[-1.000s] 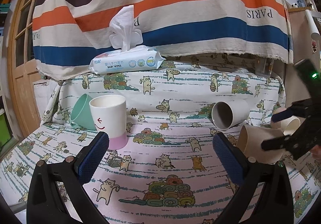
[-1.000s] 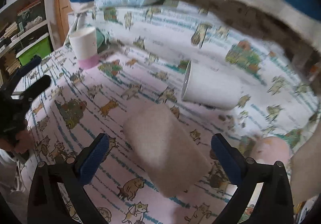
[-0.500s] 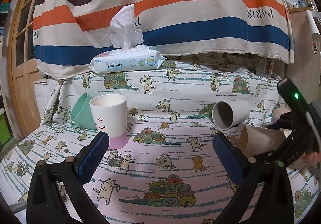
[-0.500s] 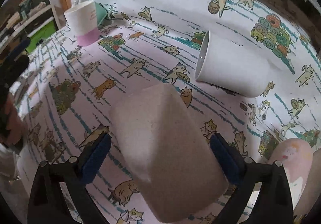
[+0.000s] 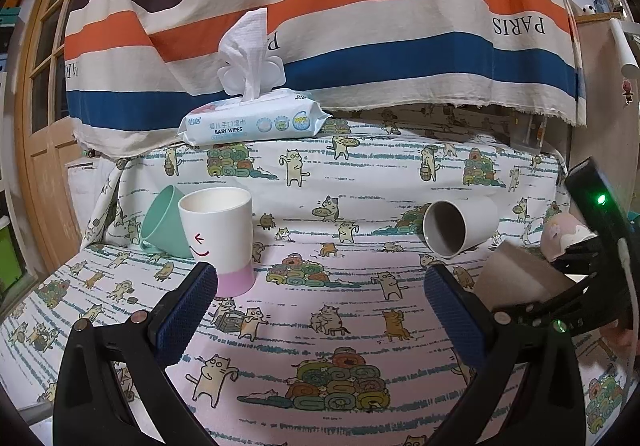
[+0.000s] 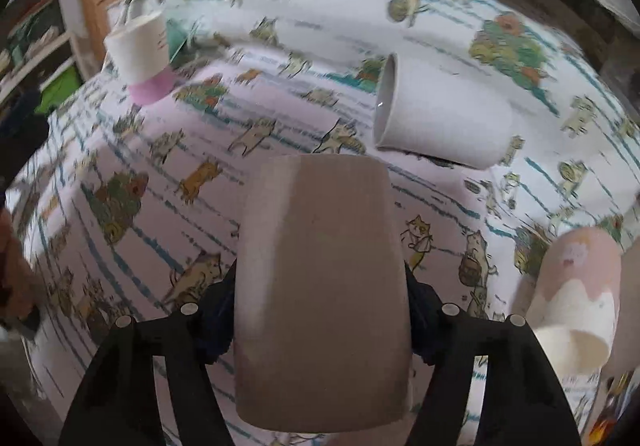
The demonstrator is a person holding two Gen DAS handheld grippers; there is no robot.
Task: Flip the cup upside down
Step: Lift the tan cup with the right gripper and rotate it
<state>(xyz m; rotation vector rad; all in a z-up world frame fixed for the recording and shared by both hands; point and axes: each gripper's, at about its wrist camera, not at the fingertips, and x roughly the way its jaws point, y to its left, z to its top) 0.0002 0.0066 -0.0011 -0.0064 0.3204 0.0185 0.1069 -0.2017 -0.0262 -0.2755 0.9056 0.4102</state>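
Right now the right gripper (image 6: 322, 310) has its jaws clamped on the brown cup (image 6: 322, 286), one blue pad on each flank, the cup lifted off the cat-print cloth (image 6: 120, 214) and filling the middle of the right wrist view. Just past it at one o'clock lies a white cup (image 6: 444, 126) on its side, mouth turned left, close enough to crowd the far side. At four o'clock a pink-and-cream cup (image 6: 572, 286) lies near the right finger, and that side is tight. Over at ten o'clock, well apart, a white cup with a pink base (image 6: 140, 54) stands upright with a mint-green cup (image 6: 178, 38) tipped behind it. Between those and the brown cup the cloth lies bare, from nine through eleven o'clock. From the left wrist view, the left gripper (image 5: 320, 294) hangs wide apart over the cloth, holding nothing, with bare cloth between its fingers. A pack of baby wipes (image 5: 256, 122) sits on the raised ledge at twelve o'clock, under a striped curtain (image 5: 360, 6) that closes off the back edge.
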